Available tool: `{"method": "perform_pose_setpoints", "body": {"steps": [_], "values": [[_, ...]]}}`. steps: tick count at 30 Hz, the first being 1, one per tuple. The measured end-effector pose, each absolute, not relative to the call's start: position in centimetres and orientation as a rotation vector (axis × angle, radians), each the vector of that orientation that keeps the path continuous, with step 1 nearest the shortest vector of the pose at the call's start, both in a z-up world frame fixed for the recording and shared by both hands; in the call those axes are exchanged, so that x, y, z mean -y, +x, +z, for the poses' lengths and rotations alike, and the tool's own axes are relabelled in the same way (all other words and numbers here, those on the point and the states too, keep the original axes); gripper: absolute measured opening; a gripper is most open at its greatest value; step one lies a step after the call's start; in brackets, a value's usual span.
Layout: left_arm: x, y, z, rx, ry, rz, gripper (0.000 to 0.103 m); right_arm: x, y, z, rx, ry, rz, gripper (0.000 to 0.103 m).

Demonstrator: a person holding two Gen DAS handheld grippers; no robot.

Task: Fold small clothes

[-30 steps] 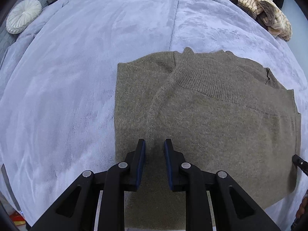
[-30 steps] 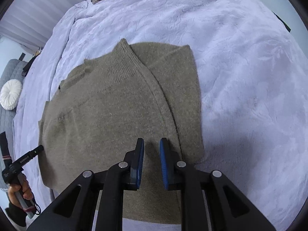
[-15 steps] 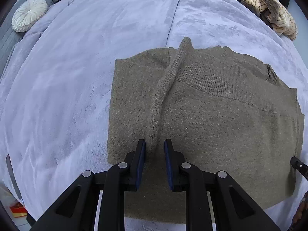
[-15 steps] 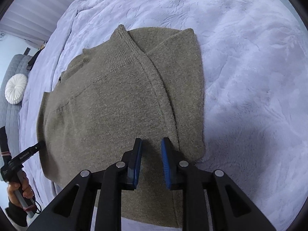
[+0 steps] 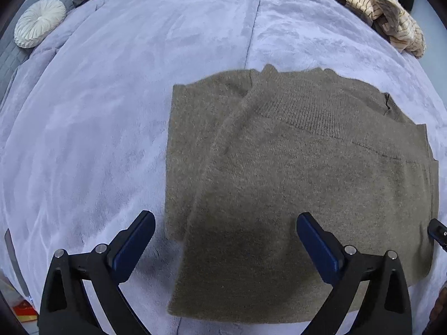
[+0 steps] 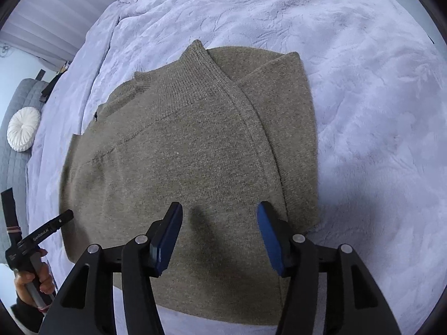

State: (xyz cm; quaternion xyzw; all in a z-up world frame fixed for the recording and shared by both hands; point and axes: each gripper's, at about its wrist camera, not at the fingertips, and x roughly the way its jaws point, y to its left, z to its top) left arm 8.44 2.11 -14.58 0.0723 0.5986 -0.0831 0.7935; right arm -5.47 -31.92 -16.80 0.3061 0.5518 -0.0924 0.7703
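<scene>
An olive-brown knit sweater lies flat on a lavender plush blanket, one side panel folded over the body so a ribbed hem edge runs diagonally across it. It also shows in the right wrist view. My left gripper is open and empty just above the sweater's near-left part. My right gripper is open and empty above the sweater's near edge, by the folded seam. In the right wrist view the other hand-held gripper shows at the lower left.
A pile of striped cream and brown clothes lies at the far right of the bed. A round white cushion rests on a grey quilted sofa at the far left. The blanket spreads wide around the sweater.
Both grippers were shut on the sweater's folded edge; now both have opened and let it go. The fold lies flat on the sweater.
</scene>
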Motion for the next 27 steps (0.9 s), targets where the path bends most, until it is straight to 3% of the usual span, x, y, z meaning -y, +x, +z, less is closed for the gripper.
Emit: {"method": "perform_pose_setpoints", "body": {"steps": [8,27], "values": [[-4.2,8.9,-14.9,-1.321,0.184,-0.279,0.102,26.4,-6.6,-15.1,-1.163,0.756,-0.174,0.075],[-9.7,12.4,-17.3,-1.411,0.135,-0.379,0.102,12.4,-2.7,-18.8,-1.211,1.007,-0.013,0.075]]}}
